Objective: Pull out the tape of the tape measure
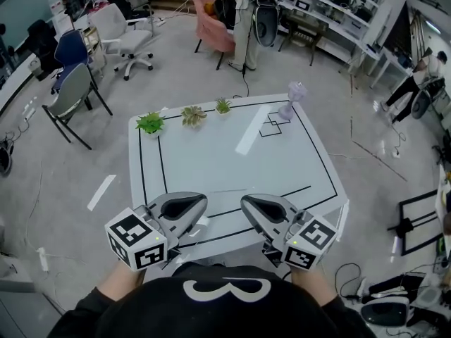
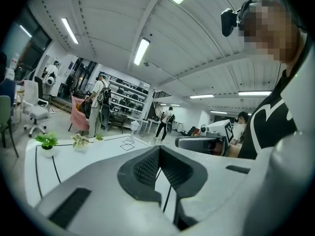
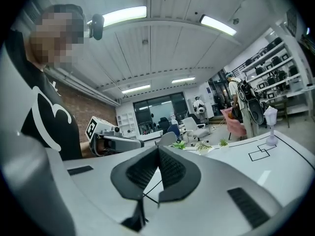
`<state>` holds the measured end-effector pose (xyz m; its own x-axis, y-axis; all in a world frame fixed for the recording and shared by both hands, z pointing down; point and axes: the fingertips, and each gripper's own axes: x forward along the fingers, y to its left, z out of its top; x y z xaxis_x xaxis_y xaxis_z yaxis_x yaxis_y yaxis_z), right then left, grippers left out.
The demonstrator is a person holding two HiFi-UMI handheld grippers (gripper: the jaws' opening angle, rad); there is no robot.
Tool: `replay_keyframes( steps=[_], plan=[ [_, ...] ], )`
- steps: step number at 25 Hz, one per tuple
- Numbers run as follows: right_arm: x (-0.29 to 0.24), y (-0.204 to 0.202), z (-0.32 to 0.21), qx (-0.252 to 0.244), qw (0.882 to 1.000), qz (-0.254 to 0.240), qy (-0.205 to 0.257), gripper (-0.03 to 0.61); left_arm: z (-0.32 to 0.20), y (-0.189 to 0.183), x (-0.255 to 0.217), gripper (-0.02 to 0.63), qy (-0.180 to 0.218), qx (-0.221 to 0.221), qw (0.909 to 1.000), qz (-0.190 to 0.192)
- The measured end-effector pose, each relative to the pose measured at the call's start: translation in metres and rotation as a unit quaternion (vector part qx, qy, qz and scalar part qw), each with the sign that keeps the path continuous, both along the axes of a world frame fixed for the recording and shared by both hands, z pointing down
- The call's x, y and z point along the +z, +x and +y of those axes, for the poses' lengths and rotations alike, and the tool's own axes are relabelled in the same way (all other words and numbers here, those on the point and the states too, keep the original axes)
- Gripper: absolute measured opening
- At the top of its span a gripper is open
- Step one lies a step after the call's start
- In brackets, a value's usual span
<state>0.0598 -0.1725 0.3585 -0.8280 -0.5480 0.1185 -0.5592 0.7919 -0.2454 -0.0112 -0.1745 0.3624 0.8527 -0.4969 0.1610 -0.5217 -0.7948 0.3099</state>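
Note:
No tape measure shows in any view. My left gripper (image 1: 199, 204) and right gripper (image 1: 248, 204) hover side by side over the near edge of the white table (image 1: 211, 162), tips pointing towards each other. Both are shut with nothing between the jaws. In the left gripper view the ribbed pads of the left gripper (image 2: 160, 149) meet, and the right gripper (image 2: 197, 142) lies beyond them. The right gripper view shows its own pads (image 3: 158, 149) pressed together, with the left gripper (image 3: 118, 142) behind.
Three small potted plants (image 1: 150, 123) (image 1: 193, 115) (image 1: 223, 105) line the table's far edge. A pale purple stand-like object (image 1: 294, 97) sits at the far right corner. Black lines and small square outlines (image 1: 271, 127) mark the top. Office chairs (image 1: 74, 94) stand left; a person (image 1: 245, 27) is beyond.

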Motion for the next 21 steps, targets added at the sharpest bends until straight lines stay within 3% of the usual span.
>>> replay_keyframes(
  steps=[21],
  plan=[
    [-0.008, 0.008, -0.003, 0.023, 0.999, 0.027, 0.023, 0.003, -0.003, -0.004, -0.008, 0.008, 0.018, -0.009, 0.9998, -0.009]
  ],
)
